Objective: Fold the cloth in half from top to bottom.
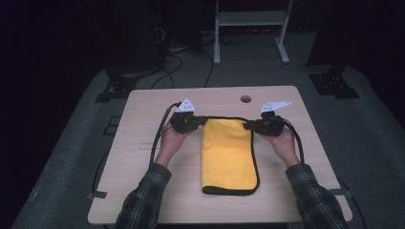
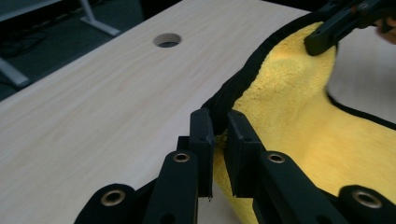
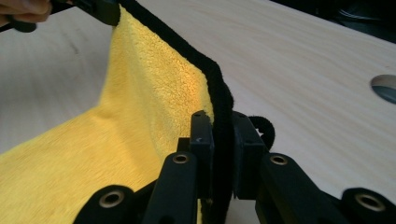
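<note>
A yellow cloth [image 1: 228, 155] with a black hem lies folded lengthwise on the wooden table [image 1: 143, 124], its far edge raised off the top. My left gripper [image 1: 204, 121] is shut on the far left corner of the cloth [image 2: 280, 107]; in the left gripper view the black hem sits pinched between its jaws, at the left gripper [image 2: 220, 126]. My right gripper [image 1: 247, 126] is shut on the far right corner, the hem of the cloth [image 3: 154, 112] clamped between the jaws of the right gripper [image 3: 223, 130]. The near end of the cloth rests flat on the table.
A round cable hole [image 1: 245, 98] sits in the table just beyond the cloth. Cables [image 1: 160, 136] trail from both grippers toward the person. A white frame stand [image 1: 248, 28] and dark equipment stand on the floor behind the table.
</note>
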A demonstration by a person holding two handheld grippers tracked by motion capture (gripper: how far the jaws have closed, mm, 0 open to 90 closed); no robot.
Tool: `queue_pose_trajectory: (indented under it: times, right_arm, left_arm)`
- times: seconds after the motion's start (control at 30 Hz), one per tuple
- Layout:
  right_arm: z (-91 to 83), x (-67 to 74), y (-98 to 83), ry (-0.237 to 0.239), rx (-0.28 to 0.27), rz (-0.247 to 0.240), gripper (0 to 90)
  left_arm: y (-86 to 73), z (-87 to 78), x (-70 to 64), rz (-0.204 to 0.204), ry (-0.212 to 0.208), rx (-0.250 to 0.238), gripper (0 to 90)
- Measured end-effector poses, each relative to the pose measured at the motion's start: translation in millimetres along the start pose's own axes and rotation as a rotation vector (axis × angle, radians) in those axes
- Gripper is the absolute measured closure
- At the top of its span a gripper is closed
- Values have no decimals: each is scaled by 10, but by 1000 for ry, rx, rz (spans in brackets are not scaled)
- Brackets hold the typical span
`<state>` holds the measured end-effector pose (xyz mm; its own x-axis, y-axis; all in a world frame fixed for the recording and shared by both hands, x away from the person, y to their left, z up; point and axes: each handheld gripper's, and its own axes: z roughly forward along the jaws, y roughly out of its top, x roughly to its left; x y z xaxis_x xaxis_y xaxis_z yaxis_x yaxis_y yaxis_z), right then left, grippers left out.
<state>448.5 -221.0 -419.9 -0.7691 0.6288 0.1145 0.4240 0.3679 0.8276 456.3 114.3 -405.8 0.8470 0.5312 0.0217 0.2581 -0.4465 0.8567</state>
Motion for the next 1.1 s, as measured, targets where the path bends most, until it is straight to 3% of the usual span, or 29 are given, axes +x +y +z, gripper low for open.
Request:
queue_pose_trajectory:
  times: [0.17, 0.43, 0.73, 1.1]
  right_arm:
    - [-71, 145, -125, 40, 2, -32, 806]
    - [-137, 257, -289, 66, 29, -29, 805]
    - [-230, 432, -405, 77, 39, -48, 801]
    - [-452, 752, -581, 106, 46, -89, 793]
  left_arm:
    - [-87, -90, -129, 12, -40, 15, 819]
    - [-292, -142, -306, -46, -118, 18, 818]
    - [-359, -273, -488, -36, -163, 33, 819]
    - [-468, -491, -839, -12, -229, 47, 820]
